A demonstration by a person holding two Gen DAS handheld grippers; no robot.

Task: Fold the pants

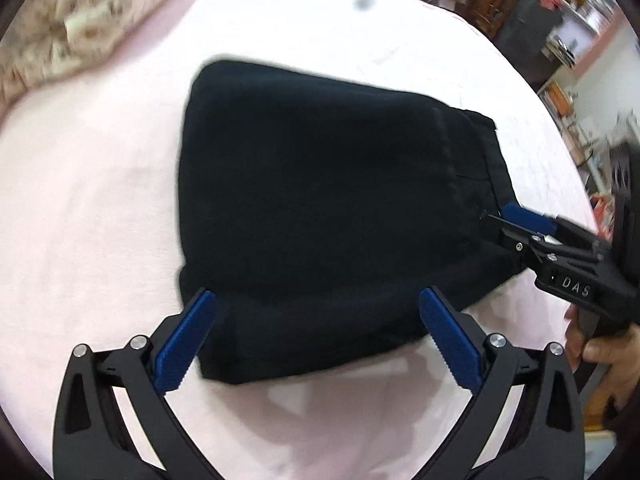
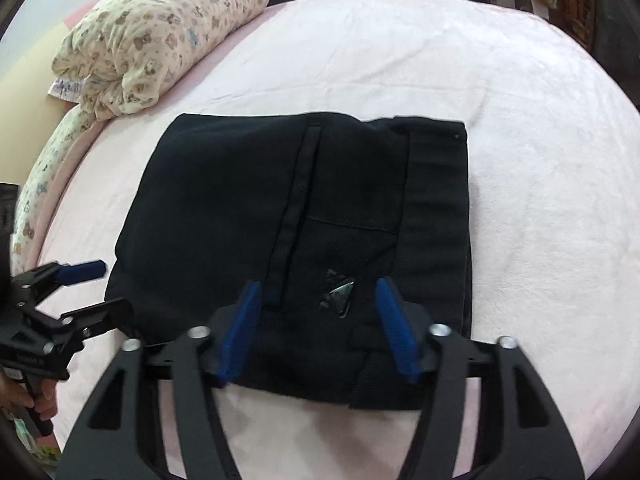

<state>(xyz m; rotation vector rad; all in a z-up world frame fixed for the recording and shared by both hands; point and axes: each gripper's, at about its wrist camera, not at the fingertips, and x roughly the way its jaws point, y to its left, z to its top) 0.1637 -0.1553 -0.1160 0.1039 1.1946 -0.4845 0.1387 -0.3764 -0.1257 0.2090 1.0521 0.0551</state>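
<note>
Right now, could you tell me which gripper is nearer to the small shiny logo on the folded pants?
Right. The right gripper hangs open with the logo between its fingers, near the waistband. The left gripper is open at the pants' opposite near corner.

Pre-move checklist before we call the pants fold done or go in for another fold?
1. Left gripper released: ok, jaws spread wide, pads clear of the cloth.
2. Right gripper released: ok, jaws open, nothing pinched between the pads.
3. Pants folded into a compact stack: ok, roughly rectangular, lying flat on the pink sheet.
4. Edges aligned: not ok, a waistband layer sticks out past the fold at the near edge.
5. Room around the stack: ok, the patterned quilt lies apart from the pants.
6. Layers underneath lying smooth: cannot tell, dark fabric hides them.
</note>
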